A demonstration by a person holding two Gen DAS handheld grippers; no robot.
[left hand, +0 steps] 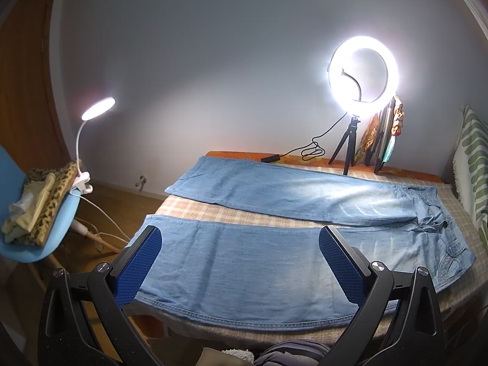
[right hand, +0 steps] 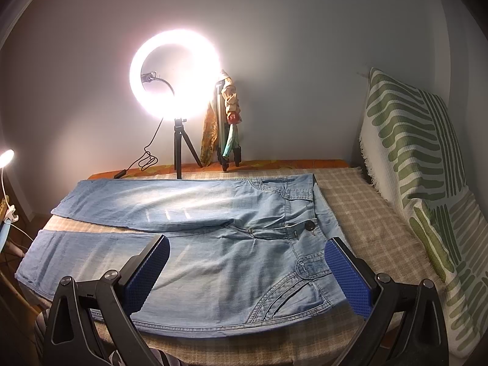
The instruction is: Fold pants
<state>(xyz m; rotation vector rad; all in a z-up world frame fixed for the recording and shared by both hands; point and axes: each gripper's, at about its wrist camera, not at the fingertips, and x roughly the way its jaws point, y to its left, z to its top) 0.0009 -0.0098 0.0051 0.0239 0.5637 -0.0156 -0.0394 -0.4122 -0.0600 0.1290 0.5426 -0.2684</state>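
Note:
Light blue jeans (left hand: 250,262) lie flat and spread on the checked bed cover (left hand: 189,210), legs apart toward the left, waistband to the right. My left gripper (left hand: 241,262) is open and empty, held above the near leg close to its hem. In the right wrist view the jeans (right hand: 219,262) show their waistband, button and front pocket. My right gripper (right hand: 247,268) is open and empty, held above the near hip and pocket area.
A lit ring light on a tripod (right hand: 175,73) and folded tripods (right hand: 227,128) stand at the wall. A green patterned cushion (right hand: 421,164) leans at the right. A blue chair (left hand: 36,213) with clothes and a clip lamp (left hand: 97,108) stands left of the bed.

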